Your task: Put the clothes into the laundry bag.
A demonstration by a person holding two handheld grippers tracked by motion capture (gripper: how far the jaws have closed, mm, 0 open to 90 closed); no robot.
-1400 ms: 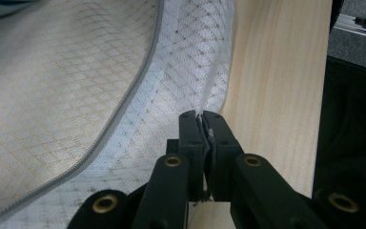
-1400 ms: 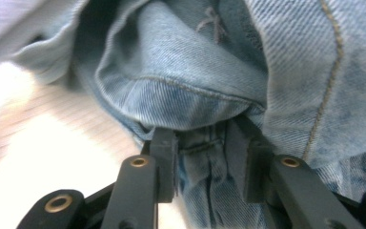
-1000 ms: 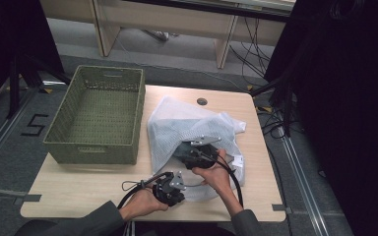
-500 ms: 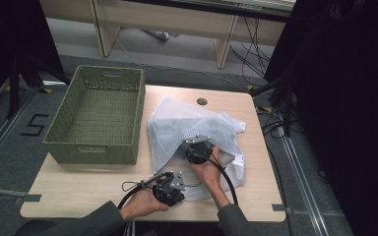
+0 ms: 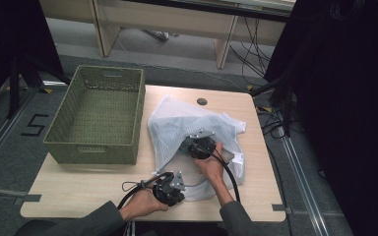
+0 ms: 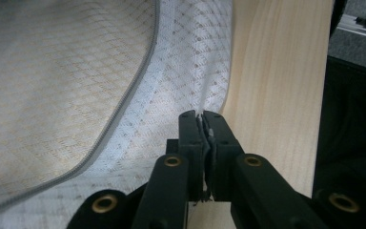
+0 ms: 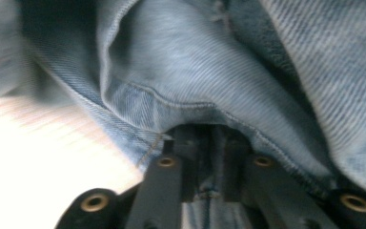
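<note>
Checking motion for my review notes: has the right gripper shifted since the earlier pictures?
Yes. The right gripper has pushed away from the person, deeper into the white mesh bag and toward the green basket.

in the right gripper view the tips of the right gripper [image 7: 208, 143] are buried under a fold of denim [image 7: 209, 71], whose left side is blurred; in the high view the mesh bag [image 5: 177, 123] hides that denim; both forearms are cut off at the bottom edge
</note>
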